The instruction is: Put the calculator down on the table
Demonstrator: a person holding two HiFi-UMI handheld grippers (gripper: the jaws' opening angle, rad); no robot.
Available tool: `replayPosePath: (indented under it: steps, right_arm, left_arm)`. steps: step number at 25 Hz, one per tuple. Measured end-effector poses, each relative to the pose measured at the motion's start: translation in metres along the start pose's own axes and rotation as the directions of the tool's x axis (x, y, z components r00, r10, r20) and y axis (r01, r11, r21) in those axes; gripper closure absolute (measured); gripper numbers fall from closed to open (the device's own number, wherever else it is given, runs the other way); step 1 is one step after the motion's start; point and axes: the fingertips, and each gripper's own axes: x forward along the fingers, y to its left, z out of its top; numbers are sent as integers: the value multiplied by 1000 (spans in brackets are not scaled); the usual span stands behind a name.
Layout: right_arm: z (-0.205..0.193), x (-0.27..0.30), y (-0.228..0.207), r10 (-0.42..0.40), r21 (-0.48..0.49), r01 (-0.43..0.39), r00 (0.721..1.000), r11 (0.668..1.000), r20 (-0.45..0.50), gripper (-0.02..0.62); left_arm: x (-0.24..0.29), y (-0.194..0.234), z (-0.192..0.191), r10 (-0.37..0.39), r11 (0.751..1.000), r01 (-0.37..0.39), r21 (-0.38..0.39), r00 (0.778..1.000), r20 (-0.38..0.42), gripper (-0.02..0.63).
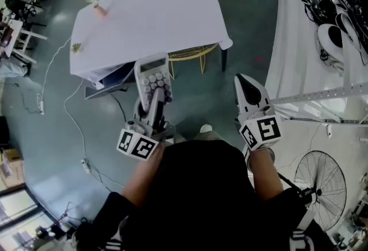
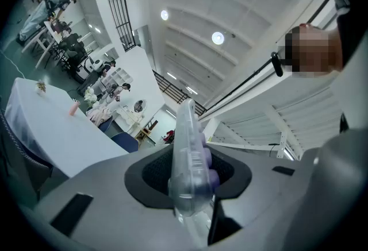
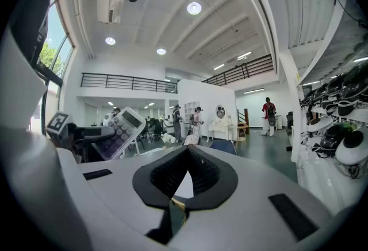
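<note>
Holding the calculator (image 1: 154, 78) in the left gripper (image 1: 153, 105), lower end pinched between the jaws, keypad and display projecting past the tips. Judged reason: held out front, roughly level, so it can be brought over the white-clothed table (image 1: 161, 14), which lies ahead of and below the jaw tips. Nothing is set down yet, and the calculator is clear of the cloth. The left gripper view shows the calculator edge-on between the two pads, both pressing its faces, so the jaws are clamped at a narrow gap the thickness of the case. The right gripper (image 1: 250, 92) sits off to the side, well apart from the calculator. Its jaws are closed tip to tip with nothing between them, likely idle since one grip suffices.
</note>
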Motion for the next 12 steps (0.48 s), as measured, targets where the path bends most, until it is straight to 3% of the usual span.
replayPosePath:
  steps: [5,12]
  right_arm:
    - [-2,-11,-30,-9,34,8,999,999,39,598]
    - [-14,0,-43,-23,107,17,998,994,52,598]
  left_arm:
    - [8,-16,-13,20,1000,-20,22,1000,10,485]
    - [21,-2,-12,50,998,-49,41,999,-14,485]
